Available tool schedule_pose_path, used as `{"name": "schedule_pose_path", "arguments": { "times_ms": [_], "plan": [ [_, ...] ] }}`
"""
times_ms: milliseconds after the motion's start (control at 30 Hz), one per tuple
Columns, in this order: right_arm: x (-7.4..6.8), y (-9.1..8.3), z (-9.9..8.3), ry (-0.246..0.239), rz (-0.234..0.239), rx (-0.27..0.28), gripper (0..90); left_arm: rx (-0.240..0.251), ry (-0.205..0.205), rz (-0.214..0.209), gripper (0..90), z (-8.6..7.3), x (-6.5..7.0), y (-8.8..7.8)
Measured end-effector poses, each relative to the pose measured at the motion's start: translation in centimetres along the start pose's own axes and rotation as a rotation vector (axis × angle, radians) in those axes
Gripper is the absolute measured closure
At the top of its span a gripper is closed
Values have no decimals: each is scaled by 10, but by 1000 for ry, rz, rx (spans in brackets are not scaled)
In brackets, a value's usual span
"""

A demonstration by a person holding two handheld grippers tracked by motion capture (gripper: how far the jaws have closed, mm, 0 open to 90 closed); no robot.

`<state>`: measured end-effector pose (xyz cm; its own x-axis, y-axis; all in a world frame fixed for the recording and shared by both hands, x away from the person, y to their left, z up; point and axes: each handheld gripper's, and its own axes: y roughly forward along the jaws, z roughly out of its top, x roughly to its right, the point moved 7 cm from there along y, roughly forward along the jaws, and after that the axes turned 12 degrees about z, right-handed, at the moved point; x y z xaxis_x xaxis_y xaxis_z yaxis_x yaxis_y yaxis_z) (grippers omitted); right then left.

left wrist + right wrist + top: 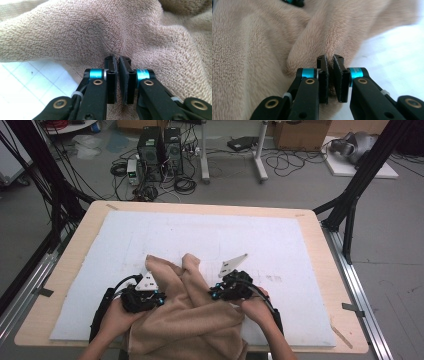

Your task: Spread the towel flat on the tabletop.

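Note:
A tan terry towel [192,320] lies crumpled on the white mat at the table's front middle, with two folds rising toward the far side. My left gripper [161,296] comes at the towel's left edge, and in the left gripper view the left gripper [118,60] is shut, its pads nipping a ridge of the towel [75,32]. My right gripper [214,292] is at the towel's right fold. In the right gripper view the right gripper [330,58] is shut on a fold of the towel [249,50], with cloth between the pads.
The white mat [260,240] covers most of the wooden table [75,250]. Part of the towel hangs over the front edge. Beyond the far edge, computer towers [160,150] and cables lie on the floor. Black frame legs [350,205] stand at both sides.

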<state>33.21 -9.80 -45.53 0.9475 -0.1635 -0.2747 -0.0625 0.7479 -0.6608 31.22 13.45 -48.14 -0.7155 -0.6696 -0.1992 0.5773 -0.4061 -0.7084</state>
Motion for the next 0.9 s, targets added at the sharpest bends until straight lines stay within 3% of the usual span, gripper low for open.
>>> {"name": "schedule_pose_path", "arguments": {
  "times_ms": [100, 267, 433, 533, 600, 700, 767, 833, 900],
  "plan": [
    [-2, -26, -1, -7, -54, 34, 844, 22, -16, 23, 854, 8, -4, -1],
    [-16, -85, 3, -28, -168, 93, 844, 115, -31, 33, 857, 38, -4, -9],
    [-33, -117, 8, -46, -245, 119, 838, 199, -22, 37, 862, 59, 0, -34],
    [-44, -111, -1, -40, -207, 104, 831, 192, -11, 31, 862, 46, 3, -49],
    [-53, -96, -10, -32, -141, 94, 819, 171, -19, 9, 862, 28, 7, -56],
    [-67, -67, -23, -27, -24, 67, 716, 119, -18, -7, 861, -5, 14, -62],
    [-70, -63, -25, -14, -15, 78, 659, 96, -25, -16, 859, -23, 17, -66],
    [-67, -71, -22, -11, -38, 116, 636, 81, -36, -25, 855, -32, 15, -71],
    [-58, -82, -16, 7, -68, 150, 628, 87, -65, -22, 736, -29, 6, -74]
  ]
}}
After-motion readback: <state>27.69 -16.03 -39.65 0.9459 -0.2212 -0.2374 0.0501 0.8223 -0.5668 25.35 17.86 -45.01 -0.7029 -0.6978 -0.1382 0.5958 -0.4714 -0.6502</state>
